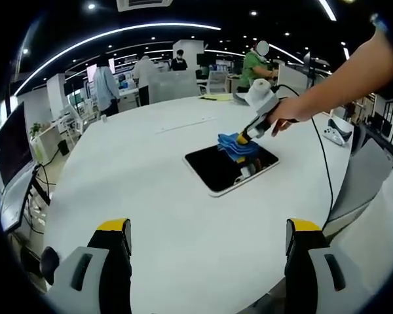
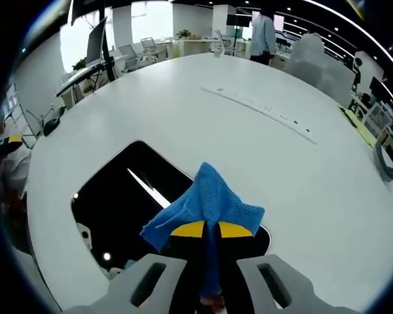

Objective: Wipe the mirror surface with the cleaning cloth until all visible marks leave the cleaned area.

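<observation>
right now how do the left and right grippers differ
The left gripper has its jaws wide apart, empty, off the mirror; the right gripper has its jaws closed on the blue cloth, over the mirror. Both have yellow-tipped jaws and are above the white table.

The right gripper (image 2: 204, 230) pinches the blue cloth (image 2: 206, 203) (bunched) between closed jaws, over the dark mirror (image 2: 118, 196).
</observation>
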{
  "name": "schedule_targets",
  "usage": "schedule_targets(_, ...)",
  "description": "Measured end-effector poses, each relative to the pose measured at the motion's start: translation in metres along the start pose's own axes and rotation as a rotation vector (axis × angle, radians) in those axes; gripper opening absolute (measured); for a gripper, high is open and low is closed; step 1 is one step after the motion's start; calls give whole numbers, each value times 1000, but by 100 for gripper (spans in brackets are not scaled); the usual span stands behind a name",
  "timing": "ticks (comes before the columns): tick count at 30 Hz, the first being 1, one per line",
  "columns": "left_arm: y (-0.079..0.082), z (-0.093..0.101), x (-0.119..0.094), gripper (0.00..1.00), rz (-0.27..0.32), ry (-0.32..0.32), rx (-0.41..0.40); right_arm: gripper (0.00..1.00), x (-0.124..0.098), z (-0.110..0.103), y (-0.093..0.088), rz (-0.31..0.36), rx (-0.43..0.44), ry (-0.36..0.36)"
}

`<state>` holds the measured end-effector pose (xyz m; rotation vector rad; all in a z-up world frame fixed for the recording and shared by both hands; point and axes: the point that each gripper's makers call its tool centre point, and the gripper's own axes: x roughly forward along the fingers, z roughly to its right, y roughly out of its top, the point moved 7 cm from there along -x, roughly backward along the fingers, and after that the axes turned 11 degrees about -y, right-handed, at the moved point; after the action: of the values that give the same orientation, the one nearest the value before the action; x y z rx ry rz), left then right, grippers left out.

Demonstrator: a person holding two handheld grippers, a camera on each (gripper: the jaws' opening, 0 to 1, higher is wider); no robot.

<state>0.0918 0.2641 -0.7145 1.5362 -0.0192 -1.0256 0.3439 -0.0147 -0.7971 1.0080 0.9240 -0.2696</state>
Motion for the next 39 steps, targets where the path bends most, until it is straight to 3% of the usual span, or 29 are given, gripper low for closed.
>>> schedule_targets(39,-10,4,-8,99,-24,-28,6,2,-2,-23,9,-2,-12,-4)
